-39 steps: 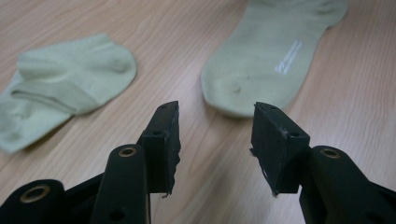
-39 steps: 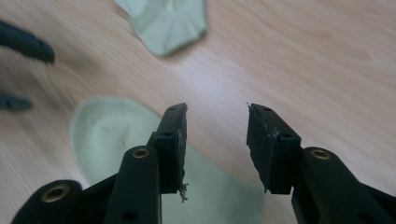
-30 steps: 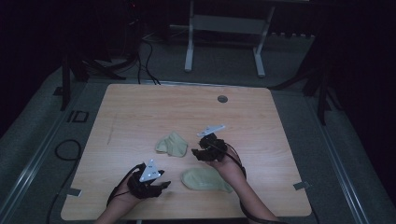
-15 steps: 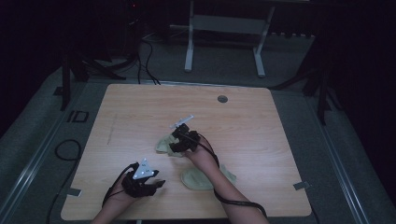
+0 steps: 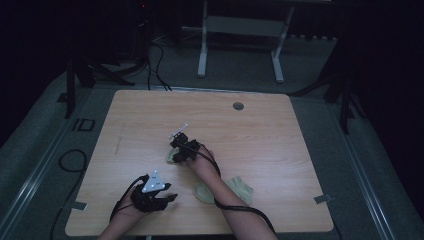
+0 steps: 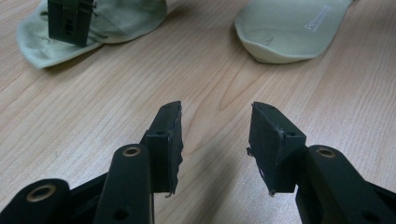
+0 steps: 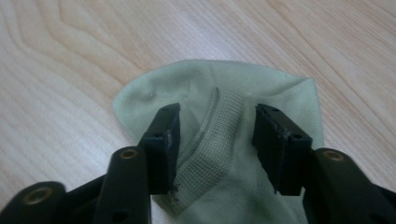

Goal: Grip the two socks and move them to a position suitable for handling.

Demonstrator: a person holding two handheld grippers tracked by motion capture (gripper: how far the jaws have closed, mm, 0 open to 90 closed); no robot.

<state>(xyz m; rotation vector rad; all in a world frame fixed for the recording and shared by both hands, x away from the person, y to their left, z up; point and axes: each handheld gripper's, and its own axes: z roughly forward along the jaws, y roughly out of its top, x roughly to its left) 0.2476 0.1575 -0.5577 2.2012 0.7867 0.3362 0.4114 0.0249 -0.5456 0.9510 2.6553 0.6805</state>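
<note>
On a wooden table [image 5: 280,130], the right gripper [image 7: 217,140] is held over a pale green sock [image 7: 224,107] – jaws apart, just closing, nothing clamped – while the left gripper [image 6: 215,140] is held open above bare wood.

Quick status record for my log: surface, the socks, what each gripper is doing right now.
surface: wooden table
sock A: pale green sock, lying flat under the right gripper
sock B: second pale green sock, near the front edge, beside the right forearm
right gripper: jaws apart, straddling sock A's ribbed part; they have just been closing a little, grip not confirmed
left gripper: jaws apart over bare wood, nothing between them
</note>
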